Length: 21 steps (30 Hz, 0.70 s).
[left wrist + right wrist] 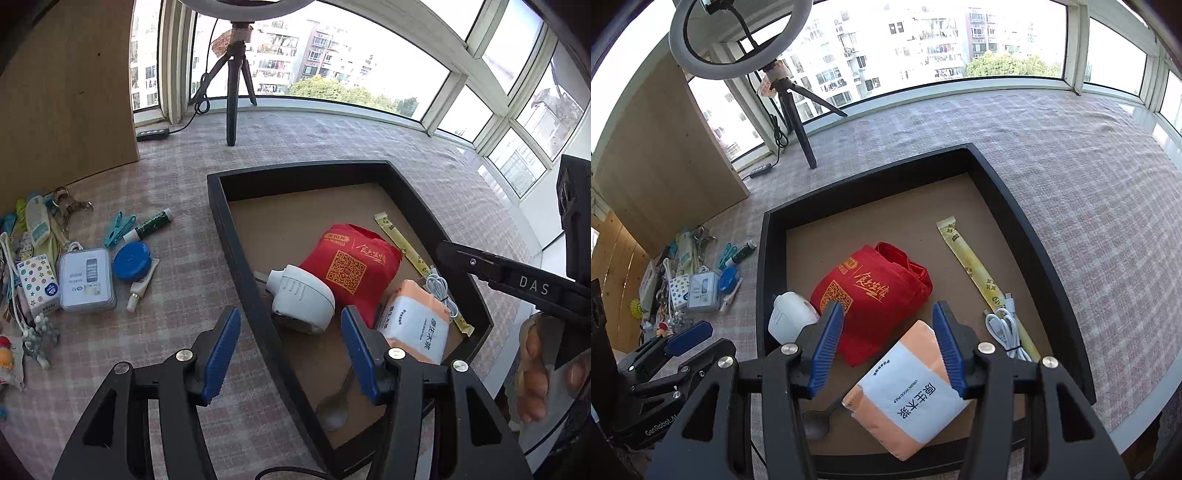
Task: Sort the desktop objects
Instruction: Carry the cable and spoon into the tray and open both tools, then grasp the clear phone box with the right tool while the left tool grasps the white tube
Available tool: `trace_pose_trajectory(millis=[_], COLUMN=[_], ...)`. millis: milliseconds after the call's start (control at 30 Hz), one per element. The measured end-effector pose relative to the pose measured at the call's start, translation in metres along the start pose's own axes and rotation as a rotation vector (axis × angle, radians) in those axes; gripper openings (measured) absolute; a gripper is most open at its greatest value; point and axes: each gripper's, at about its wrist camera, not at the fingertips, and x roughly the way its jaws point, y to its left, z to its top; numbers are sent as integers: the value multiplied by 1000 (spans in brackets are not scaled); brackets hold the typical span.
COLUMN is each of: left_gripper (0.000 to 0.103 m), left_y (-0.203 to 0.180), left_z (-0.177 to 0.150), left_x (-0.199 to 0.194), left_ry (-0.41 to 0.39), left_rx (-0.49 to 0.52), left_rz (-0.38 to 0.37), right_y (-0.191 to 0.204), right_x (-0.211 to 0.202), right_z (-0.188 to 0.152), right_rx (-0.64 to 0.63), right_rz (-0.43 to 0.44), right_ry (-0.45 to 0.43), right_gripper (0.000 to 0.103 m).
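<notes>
A black tray [236,258] [1015,206] holds a red folded bag [351,266] [875,299], a white charger plug [299,299] [790,315], an orange tissue pack [413,321] [908,391], a yellow chopstick sleeve [406,247] [975,266], a white cable [439,288] [1004,328] and a spoon [334,402] [818,421]. My left gripper [290,352] is open and empty, straddling the tray's left wall above the plug. My right gripper [886,349] is open and empty, above the tissue pack.
Left of the tray on the checked cloth lie a blue round case [132,260], a silver tin [85,280], a small tissue pack [38,280], clips [118,229], a glue stick [149,225] and more clutter. A ring-light tripod [232,88] [794,110] and wooden board [66,96] stand behind.
</notes>
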Motion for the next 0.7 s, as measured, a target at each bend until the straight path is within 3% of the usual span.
trace_pose_trajectory(millis=[500,700], left_gripper=[54,54], left_y=[182,236], left_z=[7,19], left_x=[-45,-33], left_ry=[-22,18], left_rx=[-253,-363], left_rz=[207,211], right_y=[172,240], right_x=[51,91], right_z=[13,5], right_rx=[-211,-283], right_rz=[162,224], right_ry=[82,175], right_gripper=[50,54])
